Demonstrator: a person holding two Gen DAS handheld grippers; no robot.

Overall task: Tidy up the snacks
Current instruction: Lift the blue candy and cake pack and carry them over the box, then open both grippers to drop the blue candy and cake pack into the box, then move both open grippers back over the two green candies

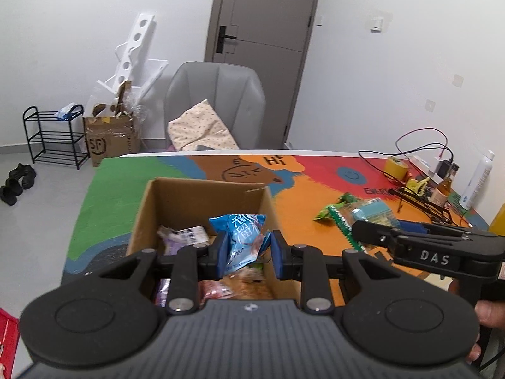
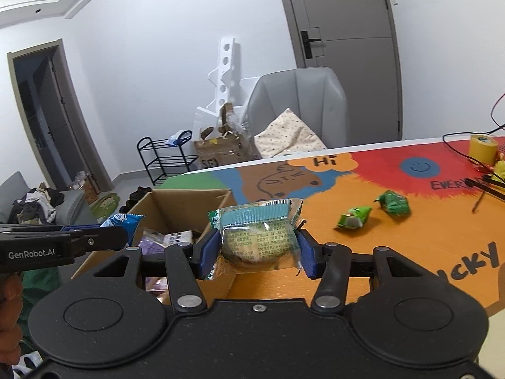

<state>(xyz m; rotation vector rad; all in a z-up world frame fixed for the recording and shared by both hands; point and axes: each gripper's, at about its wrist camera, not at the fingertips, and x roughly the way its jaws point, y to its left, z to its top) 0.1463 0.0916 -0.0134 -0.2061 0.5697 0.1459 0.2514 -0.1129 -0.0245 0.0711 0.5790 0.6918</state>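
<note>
Cardboard box (image 1: 202, 208) is parked open-topped on the colourful mat (image 2: 394, 252) as the collection bin; blue snack pack (image 1: 244, 240) is pinched in the left gripper (image 1: 244, 252) above it, teal-wrapped cake (image 2: 258, 237) is clamped by the right gripper (image 2: 257, 252) beside its wall; two green packets (image 2: 372, 211) are left loose on the mat

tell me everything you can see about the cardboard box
The cardboard box is plain brown corrugated card, open-topped, standing upright on the colourful table mat near its green end. One rim edge has a small tear. Several wrapped snacks lie inside, purple, white and pink packets among them. The left claw holds a blue snack packet over its opening.
</note>
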